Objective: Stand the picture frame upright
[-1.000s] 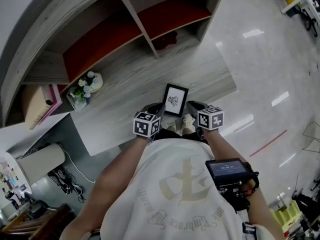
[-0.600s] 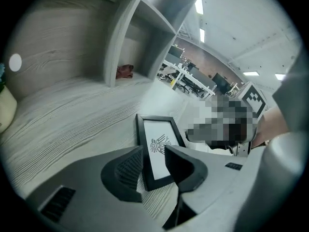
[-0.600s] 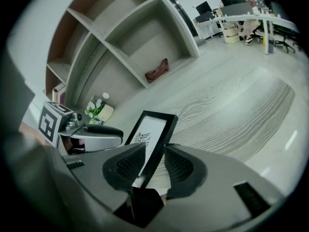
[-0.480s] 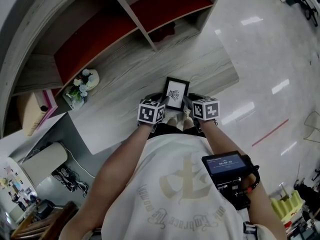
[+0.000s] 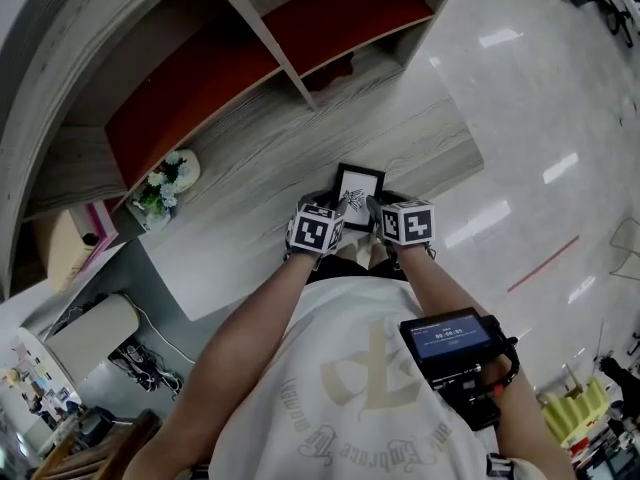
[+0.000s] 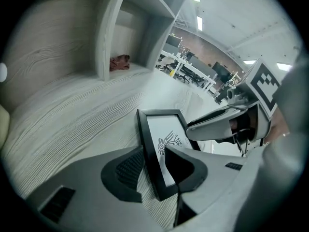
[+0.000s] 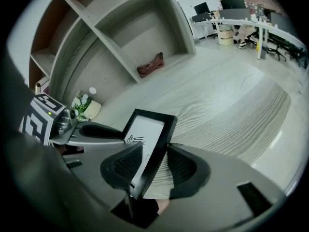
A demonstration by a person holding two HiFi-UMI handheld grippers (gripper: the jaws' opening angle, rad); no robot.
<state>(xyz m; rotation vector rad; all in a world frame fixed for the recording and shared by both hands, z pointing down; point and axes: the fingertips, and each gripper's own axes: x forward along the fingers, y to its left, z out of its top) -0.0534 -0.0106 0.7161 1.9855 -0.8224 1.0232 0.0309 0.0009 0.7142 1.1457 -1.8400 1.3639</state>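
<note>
Both claws are down at the near edge of the pale wood-grain tabletop (image 5: 250, 148), with the picture frame (image 5: 358, 182) right between them. It's a black frame around a white sheet with a small dark drawing on it. It is tilted back, so the head view looks down on its face. Its lower edge is hidden behind the claws.

The left claw (image 5: 336, 204) sits at the frame's left side. In the left gripper view its jaws have just been opening and now stand wide apart. The frame's left border runs down between them, with a clear gap to the ribbed pad on the outer side. Nothing is pinched there.

The right claw (image 5: 377, 206) mirrors it on the frame's right side. In the right gripper view its jaws have also just been opening. The frame's right border stands between the two dark pads, close to the inner one, with a strip of tabletop showing before the outer one. So that's a loose straddle too, not a grip.

Each gripper view shows the other claw reaching in across the front of the frame.

Further back on the tabletop, a small pot of white flowers (image 5: 165, 181) stands off to the left, well apart from the frame. Behind it rises a shelf unit (image 5: 270, 43) with red back panels, and a crumpled reddish-brown thing (image 7: 150, 64) lies in one compartment. A small screen device (image 5: 452, 338) hangs at the person's chest.
</note>
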